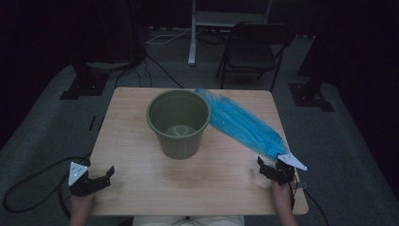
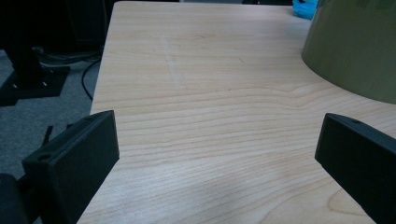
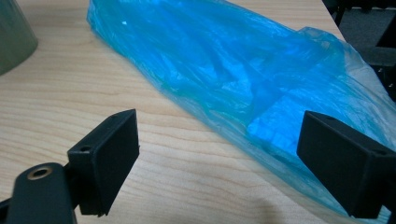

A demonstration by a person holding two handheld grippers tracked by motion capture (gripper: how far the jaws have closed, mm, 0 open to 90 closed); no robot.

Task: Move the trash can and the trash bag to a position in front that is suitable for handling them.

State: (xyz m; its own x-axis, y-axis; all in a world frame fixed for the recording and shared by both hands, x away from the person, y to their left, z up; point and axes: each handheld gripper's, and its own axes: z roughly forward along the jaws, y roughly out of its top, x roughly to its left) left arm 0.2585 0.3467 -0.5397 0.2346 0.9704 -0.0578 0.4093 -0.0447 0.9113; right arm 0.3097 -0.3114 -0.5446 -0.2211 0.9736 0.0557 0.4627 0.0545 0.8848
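The thing we worry about most is the blue plastic bag [image 3: 224,70] itself: it is thin, loose and slippery-looking, so if we close on only a top fold we may pinch a single layer and drag the rest along the table [image 1: 141,188], or have it slide out as we lift. A second risk is the green bin [image 1: 178,123], which stands just beside the bag's far end in the upper middle of the high view; a bag pulled across it could catch the rim and tip it. We also judge that jaws coming down too steeply may scrape the wood and trap nothing.

Our right gripper [image 1: 275,170], at the lower right of the high view, has its jaws spread wide with nothing pressed between them. In the right gripper view the bag runs from the upper left to the lower right, its near end lying just ahead of the jaws and partly behind the right-hand one. Our left gripper [image 1: 96,181], at the lower left, also stands wide and holds nothing, well apart from the bag, with the bin at the upper right of the left gripper view.
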